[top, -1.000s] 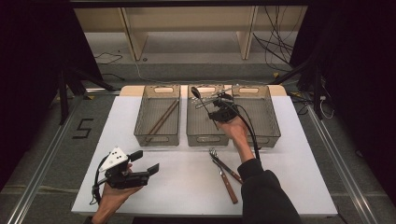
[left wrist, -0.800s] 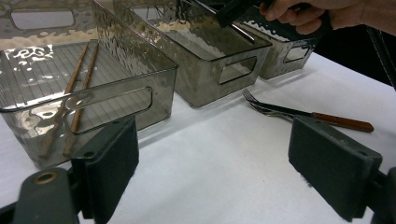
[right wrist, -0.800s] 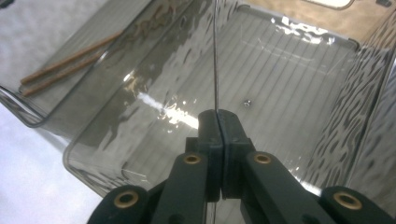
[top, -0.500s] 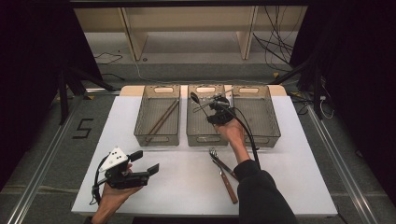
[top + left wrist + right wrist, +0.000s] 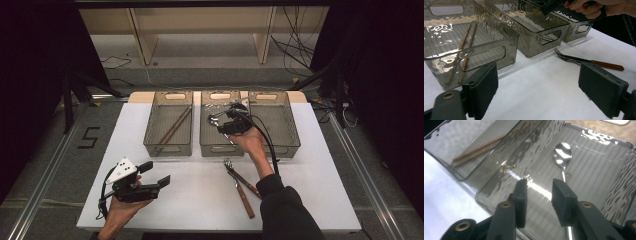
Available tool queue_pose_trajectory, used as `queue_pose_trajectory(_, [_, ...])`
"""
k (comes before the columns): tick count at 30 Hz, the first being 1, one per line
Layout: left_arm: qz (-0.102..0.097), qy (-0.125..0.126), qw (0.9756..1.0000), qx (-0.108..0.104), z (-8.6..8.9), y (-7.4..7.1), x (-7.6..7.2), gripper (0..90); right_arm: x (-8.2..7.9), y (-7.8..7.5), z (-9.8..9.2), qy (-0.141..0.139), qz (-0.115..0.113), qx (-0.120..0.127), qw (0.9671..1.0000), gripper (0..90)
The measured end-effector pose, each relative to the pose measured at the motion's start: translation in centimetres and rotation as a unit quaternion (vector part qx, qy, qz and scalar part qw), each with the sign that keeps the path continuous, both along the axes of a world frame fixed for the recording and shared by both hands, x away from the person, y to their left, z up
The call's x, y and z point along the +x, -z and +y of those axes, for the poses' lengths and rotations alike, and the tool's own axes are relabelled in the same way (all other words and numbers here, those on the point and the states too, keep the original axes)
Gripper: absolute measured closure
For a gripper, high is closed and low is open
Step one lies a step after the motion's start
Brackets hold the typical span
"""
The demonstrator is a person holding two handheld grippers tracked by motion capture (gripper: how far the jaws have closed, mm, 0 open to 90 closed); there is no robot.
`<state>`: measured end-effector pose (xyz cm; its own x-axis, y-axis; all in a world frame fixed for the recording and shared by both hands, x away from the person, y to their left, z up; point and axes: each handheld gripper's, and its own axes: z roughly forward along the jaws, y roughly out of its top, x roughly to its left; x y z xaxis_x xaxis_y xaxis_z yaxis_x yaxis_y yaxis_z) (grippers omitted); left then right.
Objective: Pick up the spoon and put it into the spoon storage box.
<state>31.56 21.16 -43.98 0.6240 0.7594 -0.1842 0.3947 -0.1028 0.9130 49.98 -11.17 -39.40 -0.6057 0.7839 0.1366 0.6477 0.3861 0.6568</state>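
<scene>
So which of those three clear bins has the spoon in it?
The middle bin, under the right hand-held gripper; the spoon lies on its floor. The left bin holds chopsticks.

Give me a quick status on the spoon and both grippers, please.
Right hand-held gripper just opened, spoon lying in middle bin. Left hand-held gripper open, idle. Nothing in the way.

A white rectangular table (image 5: 200, 200) carries three smoky clear plastic bins (image 5: 169, 131) side by side and two wooden-handled metal forks (image 5: 241, 184) in front of them.

Wide-apart black fingers (image 5: 482, 91) frame a fork (image 5: 584, 60) on the white table (image 5: 541, 85). Chopsticks (image 5: 465, 47) lie in the nearest bin (image 5: 486, 53).
</scene>
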Motion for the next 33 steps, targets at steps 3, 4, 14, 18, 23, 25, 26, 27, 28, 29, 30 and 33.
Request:
queue_pose_trajectory(3, [0.000, 0.000, 1.0000, -0.002, 0.0, 0.0, 0.0, 15.9, -0.6, -0.3, -0.3, -0.012, -0.007, 0.004, 0.9999, 55.0])
queue_pose_trajectory(4, [-0.001, 0.000, 1.0000, -0.003, 0.1, 0.0, 0.0, 15.9, -0.9, -0.5, -0.4, -0.016, -0.008, 0.004, 0.9998, 53.2])
queue_pose_trajectory(14, [-0.001, -0.001, 1.0000, -0.001, 0.0, 0.0, 0.0, 15.9, -3.9, -2.3, -1.2, -0.054, -0.033, 0.016, 0.9979, 39.2])
queue_pose_trajectory(18, [-0.001, -0.001, 1.0000, -0.001, 0.0, 0.0, 0.0, 15.8, -5.0, -2.5, -1.6, -0.063, -0.036, 0.018, 0.9972, 36.4])
queue_pose_trajectory(23, [-0.001, -0.002, 1.0000, -0.002, 0.0, 0.0, 0.0, 15.8, -6.1, -2.5, -2.1, -0.068, -0.041, 0.014, 0.9967, 34.5])
queue_pose_trajectory(25, [-0.001, -0.002, 1.0000, -0.002, 0.0, 0.0, 0.0, 15.8, -6.4, -2.4, -2.4, -0.071, -0.042, 0.017, 0.9965, 33.8])
queue_pose_trajectory(26, [-0.001, -0.001, 1.0000, -0.002, 0.0, 0.0, 0.0, 15.8, -6.6, -2.4, -2.5, -0.072, -0.042, 0.017, 0.9964, 33.4])
queue_pose_trajectory(27, [-0.001, -0.002, 1.0000, -0.002, 0.0, 0.0, 0.0, 15.8, -6.8, -2.3, -2.6, -0.072, -0.042, 0.018, 0.9964, 33.0])
queue_pose_trajectory(28, [-0.001, -0.002, 1.0000, -0.002, 0.0, 0.0, 0.0, 15.8, -7.0, -2.3, -2.8, -0.072, -0.042, 0.018, 0.9964, 32.7])
queue_pose_trajectory(29, [-0.001, -0.003, 1.0000, -0.004, 0.0, 0.0, 0.0, 15.8, -7.2, -2.3, -2.9, -0.071, -0.042, 0.018, 0.9964, 32.3])
queue_pose_trajectory(30, [-0.001, -0.002, 1.0000, -0.003, 0.0, 0.0, 0.0, 15.8, -7.3, -2.2, -3.0, -0.071, -0.043, 0.017, 0.9964, 31.8])
queue_pose_trajectory(33, [-0.001, -0.001, 1.0000, -0.002, 0.0, 0.0, 0.0, 15.8, -7.8, -2.1, -3.4, -0.072, -0.045, 0.016, 0.9963, 30.8])
